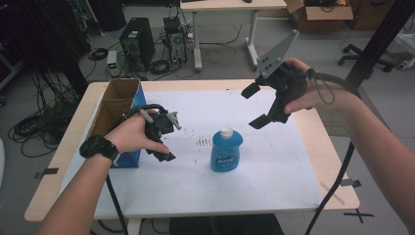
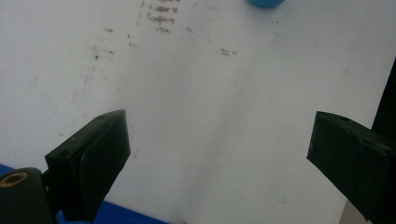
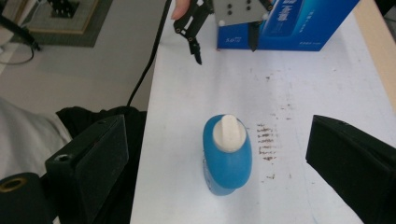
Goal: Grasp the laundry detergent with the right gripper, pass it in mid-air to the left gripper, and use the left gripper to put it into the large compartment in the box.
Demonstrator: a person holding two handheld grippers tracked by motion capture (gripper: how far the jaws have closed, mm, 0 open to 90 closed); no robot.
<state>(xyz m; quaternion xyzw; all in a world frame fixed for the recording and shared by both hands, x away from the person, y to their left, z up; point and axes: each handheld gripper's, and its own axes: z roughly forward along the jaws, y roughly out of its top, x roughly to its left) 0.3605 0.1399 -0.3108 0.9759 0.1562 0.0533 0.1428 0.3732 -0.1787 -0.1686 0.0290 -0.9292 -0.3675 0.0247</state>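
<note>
A: What is cut off or hard to make out?

B: In the left gripper view the bottle (image 2: pixel 265 3) shows as a blue sliver at the top edge, and the marks (image 2: pixel 161 13) on the sheet (image 2: pixel 210 93) are too smeared to read. In the high view the bottle's label cannot be read. In the right gripper view the box (image 3: pixel 299 23) runs off the top, and its print is too small to make out.

A: Where does the bottle stand?

B: Upright on the white sheet, near the middle of the worktop (image 1: pixel 323 147), white cap (image 1: pixel 226 131) up. The open box (image 1: pixel 117 117) stands well to its left, at the sheet's edge.

A: How are the hands posed?

B: The left hand (image 1: pixel 134 134), a watch (image 1: pixel 98 147) on its wrist, holds the left gripper (image 1: pixel 164 139) low beside the box, pointed at the sheet; its jaws stand wide, with bare sheet between them. The right hand (image 1: pixel 306 90) holds the right gripper (image 1: pixel 254 105) raised above the far right of the sheet, tilted down toward the bottle, with jaws wide and holding nothing. The bottle lies between those jaws in the right gripper view, apart from both.
</note>
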